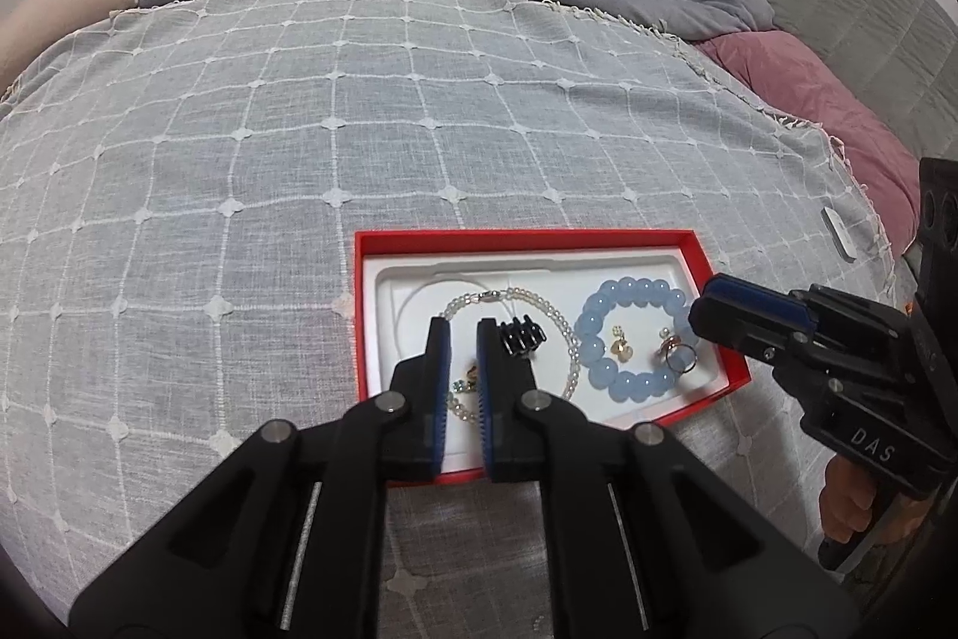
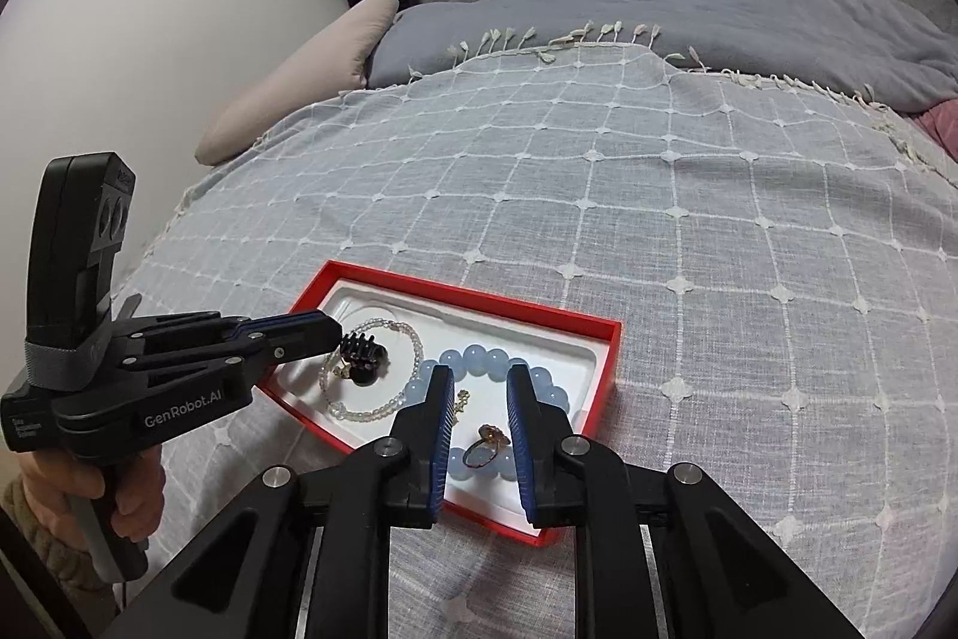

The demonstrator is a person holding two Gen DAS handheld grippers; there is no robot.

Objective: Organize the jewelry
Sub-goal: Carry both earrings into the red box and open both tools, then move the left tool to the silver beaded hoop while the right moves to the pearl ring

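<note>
In the left wrist view we see the left gripper [image 1: 462,333] with its blue-padded fingers [image 1: 439,369] parted by a narrow gap and nothing pinched between them, poised over the near left part of the shallow red cardboard box with a white moulded insert [image 1: 539,239]. The box's long axis runs left to right across the checked grey bedspread [image 1: 299,130]. Just beside the right finger lies a small black claw hair clip [image 1: 522,336], ringed by a clear beaded bracelet [image 1: 563,327]; further right a pale blue round-bead bracelet [image 1: 605,306] encircles a gold earring [image 1: 621,344] and a gold ring [image 1: 681,356]. The right gripper [image 1: 706,306], marked "DAS", reaches in over the box's right end. In the right wrist view its fingers [image 2: 440,417] stand apart, empty, framing the ring above the blue beads. The left tool reads "GenRobot.AI", its tip beside the hair clip.
</note>
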